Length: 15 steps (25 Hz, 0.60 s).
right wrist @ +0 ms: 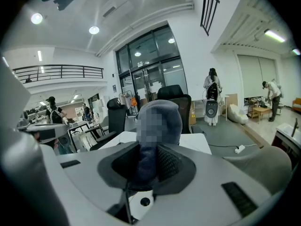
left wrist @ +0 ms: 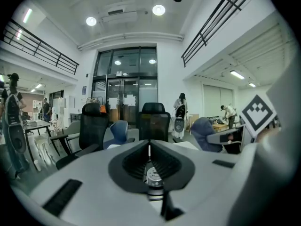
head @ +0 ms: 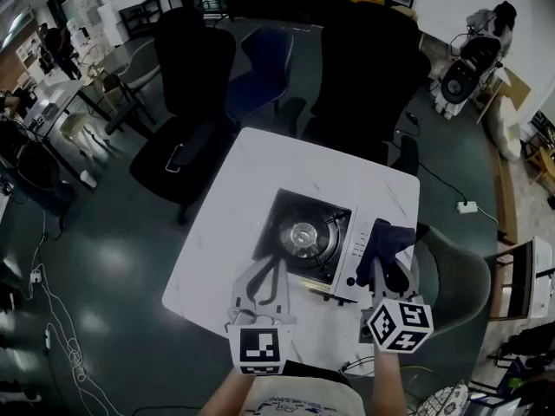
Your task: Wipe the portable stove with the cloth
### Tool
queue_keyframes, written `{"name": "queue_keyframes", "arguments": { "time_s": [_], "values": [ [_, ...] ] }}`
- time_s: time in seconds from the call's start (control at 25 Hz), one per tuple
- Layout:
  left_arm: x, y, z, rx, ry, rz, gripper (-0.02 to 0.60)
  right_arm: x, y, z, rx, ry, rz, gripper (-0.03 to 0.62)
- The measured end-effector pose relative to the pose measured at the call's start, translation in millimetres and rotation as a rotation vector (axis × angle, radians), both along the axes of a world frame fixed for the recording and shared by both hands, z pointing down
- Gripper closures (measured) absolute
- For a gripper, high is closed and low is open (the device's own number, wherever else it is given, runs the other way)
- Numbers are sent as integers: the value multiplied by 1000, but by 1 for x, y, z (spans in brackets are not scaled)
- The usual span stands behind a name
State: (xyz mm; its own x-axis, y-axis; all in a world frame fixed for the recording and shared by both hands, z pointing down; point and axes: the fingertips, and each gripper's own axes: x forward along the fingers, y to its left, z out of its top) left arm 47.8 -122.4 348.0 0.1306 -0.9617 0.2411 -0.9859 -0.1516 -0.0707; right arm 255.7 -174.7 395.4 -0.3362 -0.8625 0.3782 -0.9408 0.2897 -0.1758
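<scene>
Two claws are at work here, one in each hand. The right claw is squeezed tight on the cloth. Its own view shows the dark blue cloth bunched up between the two jaws and sticking out past them. I think it is pinched that hard so the cloth will not slip when it rubs. The cloth is at the right side of the stove, by the white front part. I cannot tell if it is touching the stove or just above it.

The left claw is closed too, but it holds nothing. Its jaws are pressed together with no gap. It sits over the near left side of the stove. I think it waits there so it can keep the stove from sliding, or just to stay out of the way.

The stove sits in the middle of the white table, with its round burner facing up. That makes it easy for both claws to reach.

Now the count: one stove, one cloth, one table, two claws. Past the table are two black chairs and one blue chair. One grey chair is on the right.
</scene>
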Motion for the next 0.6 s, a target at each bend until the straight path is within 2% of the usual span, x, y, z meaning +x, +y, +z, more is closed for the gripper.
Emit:
{"name": "queue_keyframes", "arguments": {
  "time_s": [0.28, 0.6],
  "values": [
    [-10, -9, 13, -43, 7, -10, 560, 5, -44, 18, -25, 46, -6, 500],
    [-18, -6, 33, -78, 16, -22, 560, 1, -72, 41, -56, 86, -23, 500]
  ]
}}
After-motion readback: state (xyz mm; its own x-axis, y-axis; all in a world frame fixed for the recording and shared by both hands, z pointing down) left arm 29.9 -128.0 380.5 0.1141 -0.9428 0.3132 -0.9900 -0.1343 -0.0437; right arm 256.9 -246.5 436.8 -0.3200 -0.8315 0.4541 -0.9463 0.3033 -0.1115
